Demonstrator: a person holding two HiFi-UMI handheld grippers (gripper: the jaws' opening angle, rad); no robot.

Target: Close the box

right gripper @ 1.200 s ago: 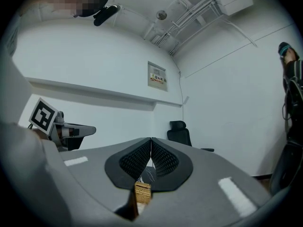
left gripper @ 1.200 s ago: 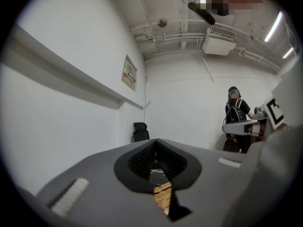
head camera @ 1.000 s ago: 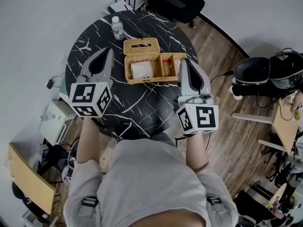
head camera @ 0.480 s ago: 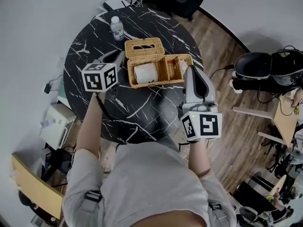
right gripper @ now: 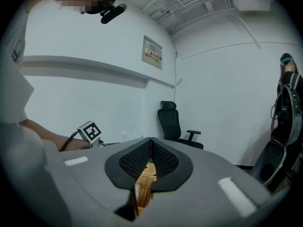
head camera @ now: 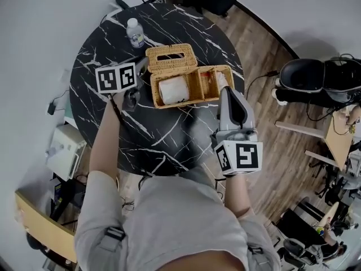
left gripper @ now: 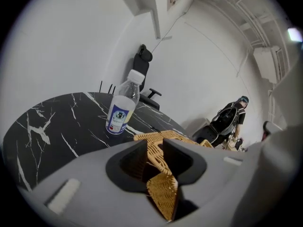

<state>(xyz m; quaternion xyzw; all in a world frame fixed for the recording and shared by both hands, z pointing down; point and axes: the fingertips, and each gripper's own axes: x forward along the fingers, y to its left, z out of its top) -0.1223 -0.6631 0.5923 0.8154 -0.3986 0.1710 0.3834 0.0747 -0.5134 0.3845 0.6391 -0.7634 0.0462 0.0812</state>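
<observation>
An open wicker box (head camera: 210, 97) lies on the black marble table (head camera: 101, 49), with a white roll (head camera: 172, 88) in its left compartment. Its slotted lid (head camera: 168, 58) is flung back on the far side. My left gripper (head camera: 140, 68) sits low at the lid's left edge. Its jaws have just been opening and now stand apart (left gripper: 154, 143). The wicker lid (left gripper: 163, 197) shows in the gap, and neither pad presses on it. My right gripper (head camera: 223, 89) hovers at the box's right end, and its tips (right gripper: 150, 139) are shut with nothing between them.
A water bottle (head camera: 134, 33) stands behind the left gripper, close to the lid, and also shows in the left gripper view (left gripper: 120, 110). Black office chairs (head camera: 307, 81) and wooden floor lie to the right of the table. A small white unit (head camera: 65, 151) sits on the floor at the left.
The left gripper came down and forward from mid-air to the lid's left edge, and its jaws opened. The right gripper sank a little toward the box's right end.
</observation>
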